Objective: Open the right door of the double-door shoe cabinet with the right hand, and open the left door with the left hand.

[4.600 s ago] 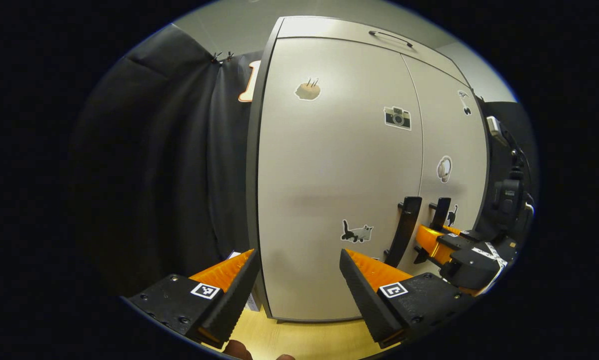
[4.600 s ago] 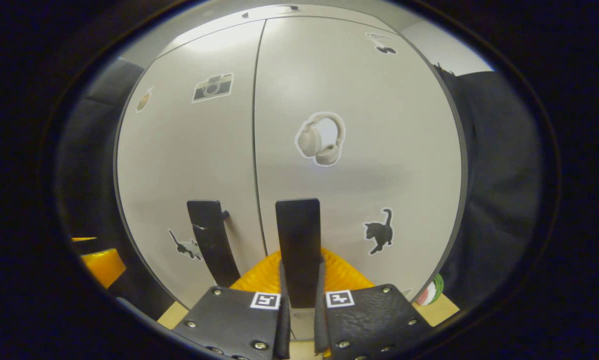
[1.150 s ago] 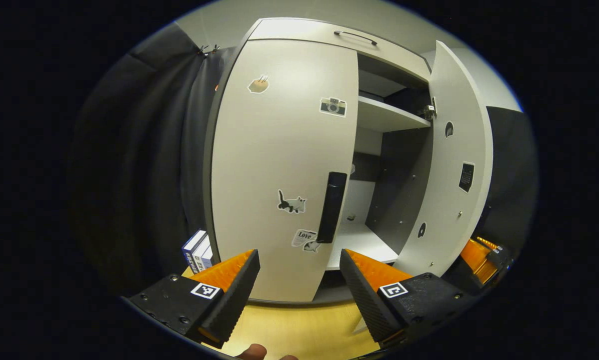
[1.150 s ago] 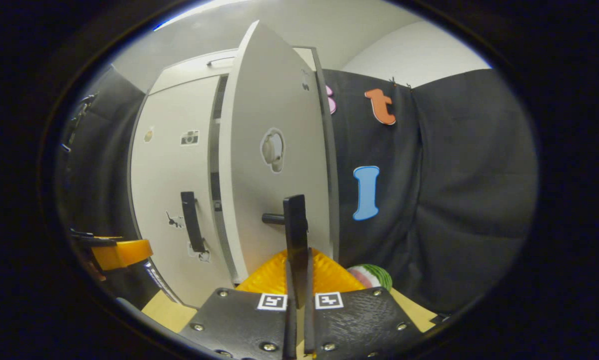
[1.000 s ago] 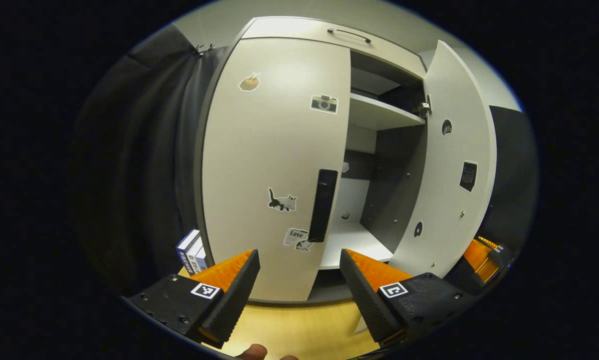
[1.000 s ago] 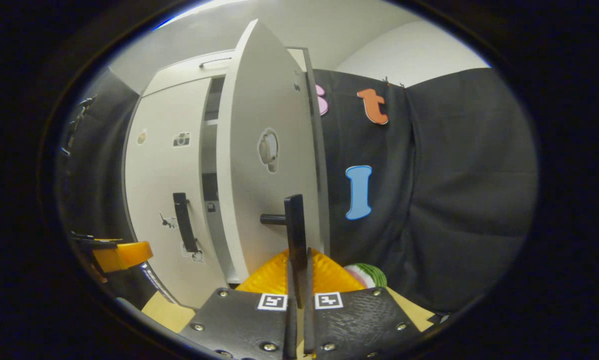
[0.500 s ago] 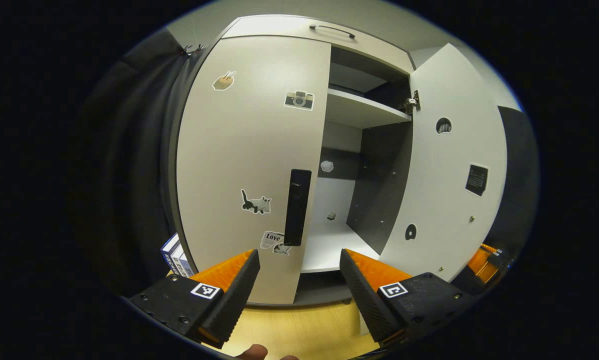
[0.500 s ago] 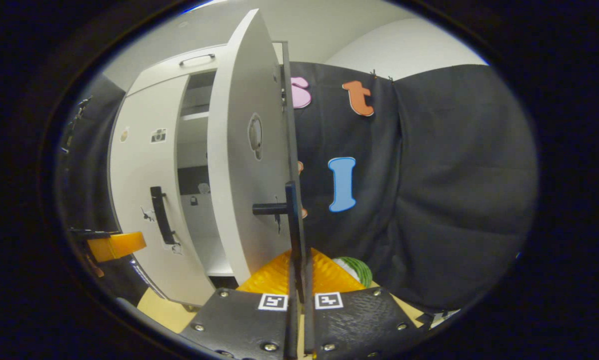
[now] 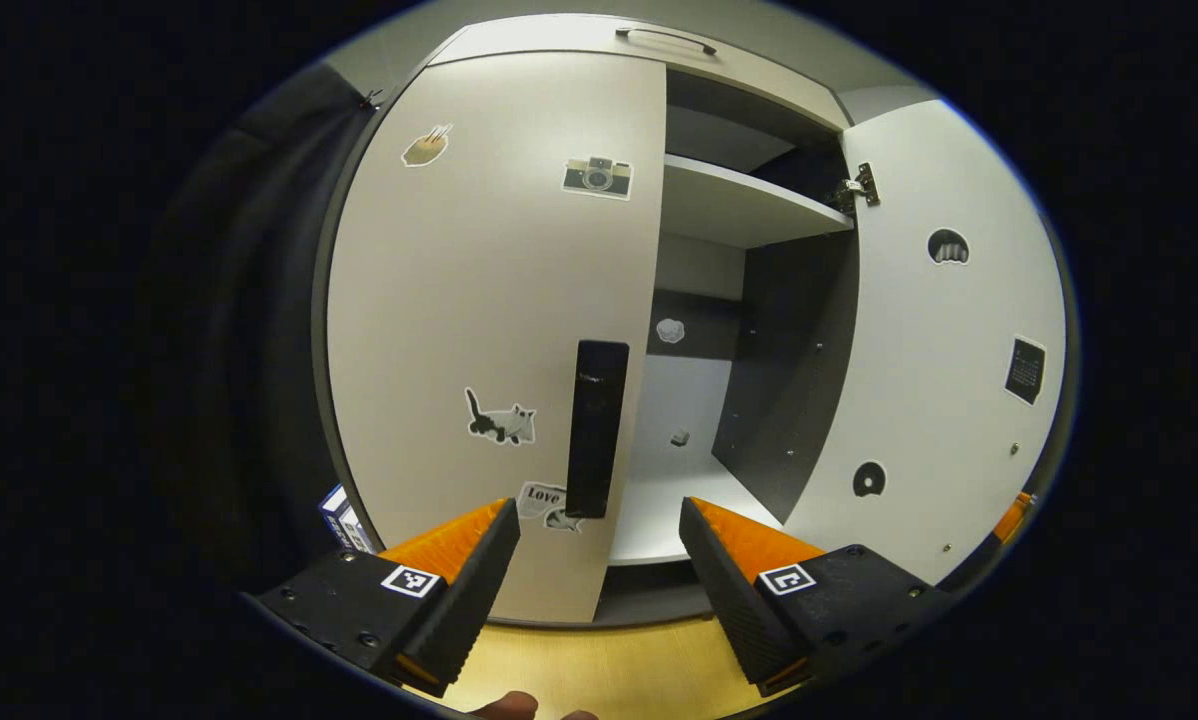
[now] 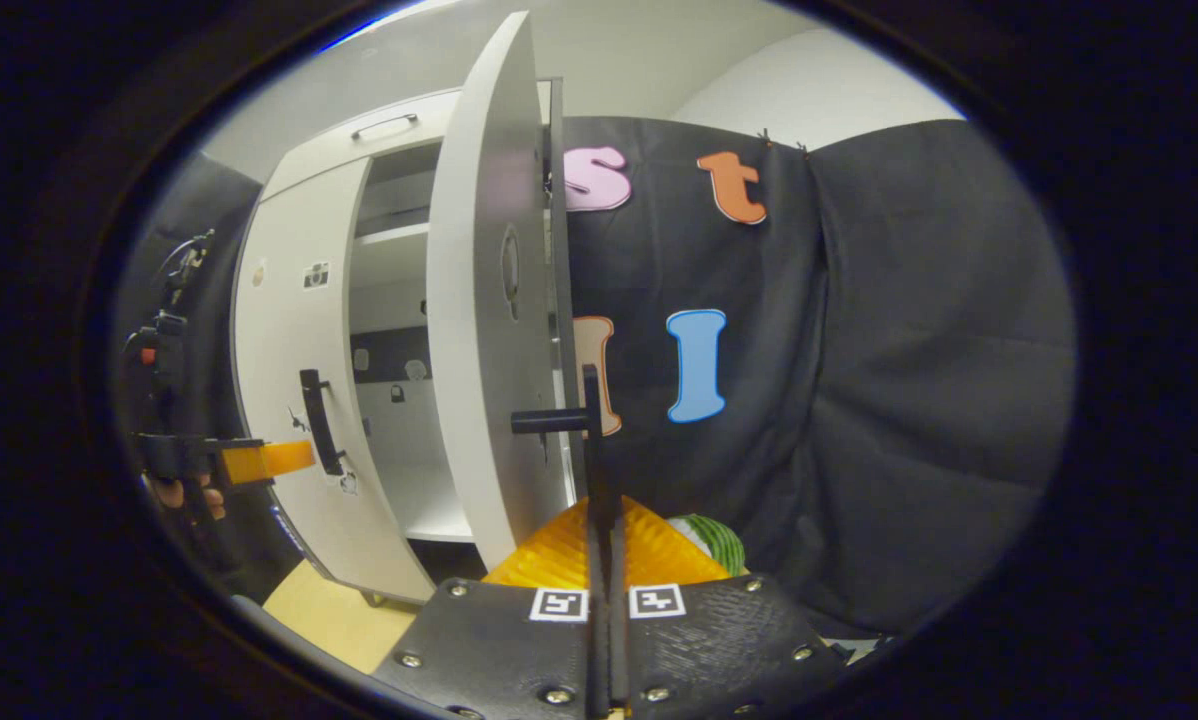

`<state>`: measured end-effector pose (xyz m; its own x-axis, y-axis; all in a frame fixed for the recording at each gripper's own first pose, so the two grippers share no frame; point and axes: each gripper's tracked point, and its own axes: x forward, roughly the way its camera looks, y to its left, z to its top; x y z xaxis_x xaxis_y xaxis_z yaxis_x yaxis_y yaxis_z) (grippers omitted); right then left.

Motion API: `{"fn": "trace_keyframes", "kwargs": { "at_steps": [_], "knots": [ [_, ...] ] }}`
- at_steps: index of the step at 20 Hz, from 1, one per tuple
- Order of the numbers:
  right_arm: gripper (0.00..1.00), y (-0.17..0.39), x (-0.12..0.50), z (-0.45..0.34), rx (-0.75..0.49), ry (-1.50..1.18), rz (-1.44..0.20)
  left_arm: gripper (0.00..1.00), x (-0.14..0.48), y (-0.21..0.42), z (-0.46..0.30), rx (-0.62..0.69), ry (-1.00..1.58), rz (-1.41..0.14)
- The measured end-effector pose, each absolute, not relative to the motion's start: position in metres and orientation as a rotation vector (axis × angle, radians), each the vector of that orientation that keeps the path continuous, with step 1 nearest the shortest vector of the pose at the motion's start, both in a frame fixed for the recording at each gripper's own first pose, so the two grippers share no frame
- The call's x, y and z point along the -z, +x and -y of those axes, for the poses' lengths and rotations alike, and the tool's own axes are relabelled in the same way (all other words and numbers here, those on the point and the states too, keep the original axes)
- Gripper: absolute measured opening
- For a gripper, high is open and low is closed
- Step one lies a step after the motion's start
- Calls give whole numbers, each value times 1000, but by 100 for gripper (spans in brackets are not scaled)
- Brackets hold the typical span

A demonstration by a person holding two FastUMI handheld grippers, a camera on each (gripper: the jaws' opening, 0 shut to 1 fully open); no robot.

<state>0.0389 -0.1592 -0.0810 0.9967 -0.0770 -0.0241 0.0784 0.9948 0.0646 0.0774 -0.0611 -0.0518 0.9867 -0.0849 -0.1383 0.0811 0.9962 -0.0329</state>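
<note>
Right gripper (image 10: 602,560) level, fingers clamped on right door handle (image 10: 590,440); right door (image 10: 484,330) swung wide. Left gripper (image 9: 599,550) fingers spread before left door handle (image 9: 596,428); left door (image 9: 479,300) closed. Two doors, two handles.

Pale grey doors (image 9: 479,280) with black handles (image 9: 596,428) and cat stickers (image 9: 500,421) are seen on a cabinet with a dark interior (image 9: 789,350), above yellow wood flooring (image 9: 599,680).

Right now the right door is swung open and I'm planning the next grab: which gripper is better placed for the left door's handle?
Left. The left gripper is open, facing the left door's handle. The right gripper is shut on the right door's handle.
</note>
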Motion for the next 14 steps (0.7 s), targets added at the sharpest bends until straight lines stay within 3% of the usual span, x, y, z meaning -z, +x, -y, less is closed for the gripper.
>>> {"fn": "trace_keyframes", "kwargs": {
  "at_steps": [8, 12, 14],
  "knots": [
    [1, 31, 68, 175, 12, 79, 24, 100, 55, 130, 60, 3, 8, -141],
    [12, 28, 66, 177, -3, 72, 27, 100, 57, 141, 61, -23, 7, -134],
    [11, 25, 62, 177, -3, 41, 38, 100, 57, 145, 60, -35, 19, -130]
  ]
}}
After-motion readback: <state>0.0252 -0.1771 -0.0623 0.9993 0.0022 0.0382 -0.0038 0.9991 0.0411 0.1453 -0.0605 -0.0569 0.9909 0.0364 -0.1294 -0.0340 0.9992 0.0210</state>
